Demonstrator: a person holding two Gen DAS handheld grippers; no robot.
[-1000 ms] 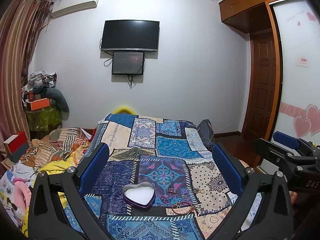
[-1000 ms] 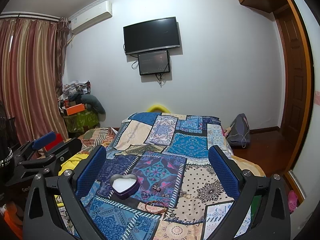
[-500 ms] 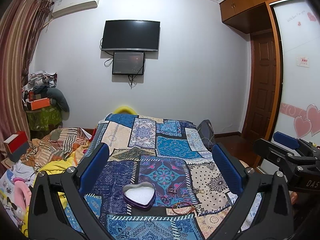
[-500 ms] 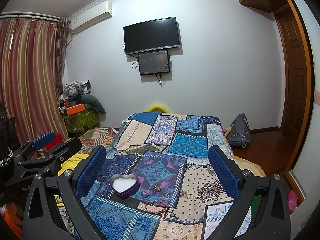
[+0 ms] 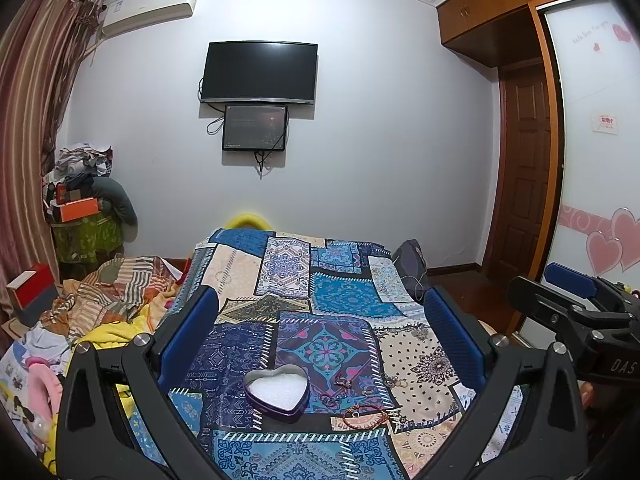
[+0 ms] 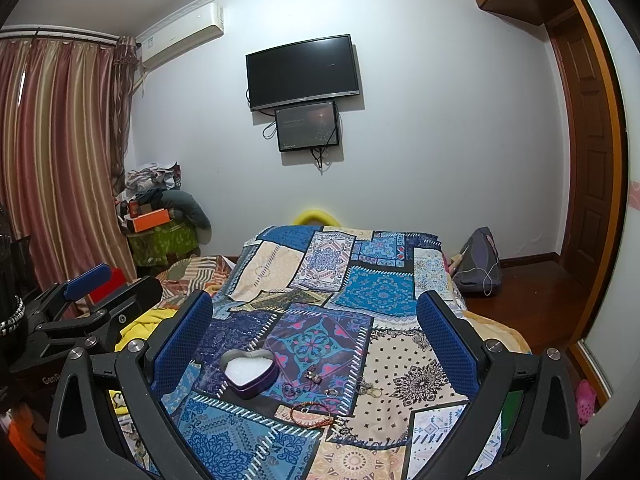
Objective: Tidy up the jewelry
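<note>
Both grippers are hovering above the bed (image 5: pixel 344 296), well apart from everything on it. Left gripper (image 5: pixel 320 332) and right gripper (image 6: pixel 314 338) are each standing with jaws spread wide, holding nothing. Heart-shaped tin (image 5: pixel 277 389) is lying lidless on the patchwork cover, white padding showing. Just right of it: a red bracelet (image 5: pixel 365 420) and several small rings (image 6: pixel 318 378), too small to be telling apart. The bed's near edge is being cut off by the gripper frames.

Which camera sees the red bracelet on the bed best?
The right wrist view: the red bracelet lies whole and clear between the jaws. In the left wrist view it sits lower right, also visible, just less centred.
</note>
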